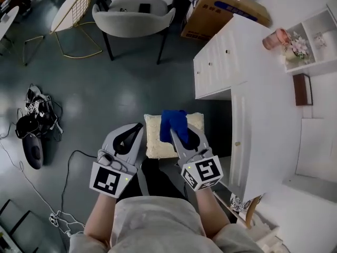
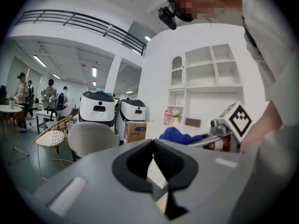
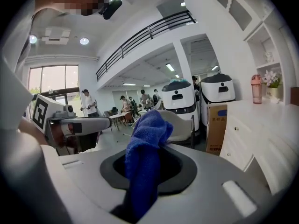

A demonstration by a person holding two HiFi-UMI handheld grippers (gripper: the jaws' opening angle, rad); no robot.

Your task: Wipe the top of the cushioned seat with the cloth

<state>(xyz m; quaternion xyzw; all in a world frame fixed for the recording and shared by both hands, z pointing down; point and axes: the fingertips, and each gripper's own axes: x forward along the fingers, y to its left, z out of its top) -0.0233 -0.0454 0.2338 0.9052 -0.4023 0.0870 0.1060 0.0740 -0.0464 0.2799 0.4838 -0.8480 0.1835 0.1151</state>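
The right gripper point(image 1: 178, 137) was clenched on a deep-blue terry cloth point(image 1: 175, 119). In the right gripper view the fabric point(image 3: 142, 148) filled the gap between the jaws and bunched up above their tips. In the head view the cloth hung over the far half of a square cream cushioned seat point(image 1: 156, 141), which sat on the dark grey floor just in front of the person's knees. Whether the cloth touched the cushion could not be told.

The left gripper point(image 1: 138, 129) was beside the right one, over the seat's left edge. Its jaws were closed tip to tip with nothing held between them – in the left gripper view the black pads point(image 2: 140, 160) met at the top, with a sliver of cream showing below.

A white drawer cabinet point(image 1: 226, 57) stood just to the right of the seat. A grey upholstered chair point(image 1: 134, 20) and a brown cardboard box point(image 1: 221, 7) stood farther off, well apart from the seat.
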